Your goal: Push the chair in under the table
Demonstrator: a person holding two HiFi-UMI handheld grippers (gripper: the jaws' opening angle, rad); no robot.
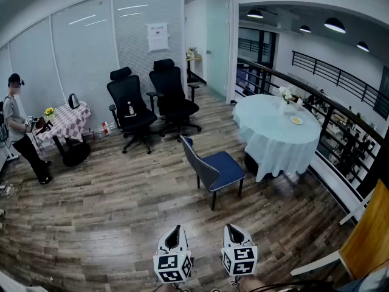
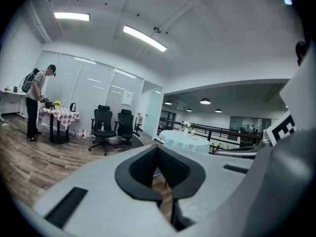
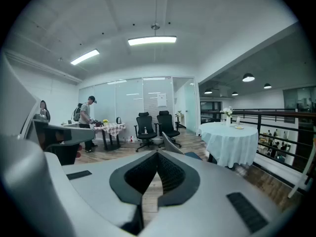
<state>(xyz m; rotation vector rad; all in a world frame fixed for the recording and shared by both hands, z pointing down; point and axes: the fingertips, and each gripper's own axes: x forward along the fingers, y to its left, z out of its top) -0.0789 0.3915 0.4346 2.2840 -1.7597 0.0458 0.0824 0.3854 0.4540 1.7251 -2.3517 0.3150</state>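
Left gripper [image 1: 175, 231], lower centre of head view: jaws pressed together, nothing between them. Right gripper [image 1: 234, 231], just beside it: likewise closed and empty.

Blue-seated chair [image 1: 214, 170], mid-frame, well apart from both grippers. Backrest on its left, seat pointing right toward round table [image 1: 276, 140] with pale cloth. Near the table, not yet under it.

Flower vase [image 1: 285, 96] and plate [image 1: 296, 120] on tabletop.

Hazards, as judged:
- A push high on the backrest may tip the chair.
- The seat may snag the hanging cloth and drag the vase.
- An off-centre shove may swing the chair aside.
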